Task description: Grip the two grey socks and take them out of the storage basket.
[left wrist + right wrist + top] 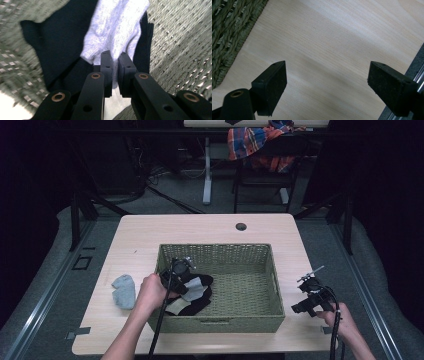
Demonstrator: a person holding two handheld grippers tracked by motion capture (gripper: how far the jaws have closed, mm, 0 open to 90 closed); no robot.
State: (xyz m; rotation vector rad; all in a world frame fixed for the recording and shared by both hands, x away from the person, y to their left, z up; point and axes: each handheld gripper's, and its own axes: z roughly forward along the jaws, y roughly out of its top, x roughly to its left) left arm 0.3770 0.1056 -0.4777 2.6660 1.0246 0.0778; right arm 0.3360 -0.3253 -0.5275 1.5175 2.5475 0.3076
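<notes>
A black sock with a light grey toe (197, 292) lies in the left part of the woven green basket (220, 249). My left gripper (181, 282) reaches down into the basket, held by the person's left hand. In the left gripper view its jaws (115, 65) are pinched together on a fold of the sock's light grey cloth (117, 27), with the black cloth (60, 42) beside it. My right gripper (301, 307) hovers over the table to the right of the basket. Its jaws (327, 80) stand wide apart with nothing between them, above bare wood (332, 37).
A pale blue-grey sock (123, 291) lies on the table left of the basket. The basket wall (229, 30) is close on the right gripper's left. The table's right edge and a metal rail (417, 77) run near that gripper. A chair with a plaid cloth (260, 142) stands behind the table.
</notes>
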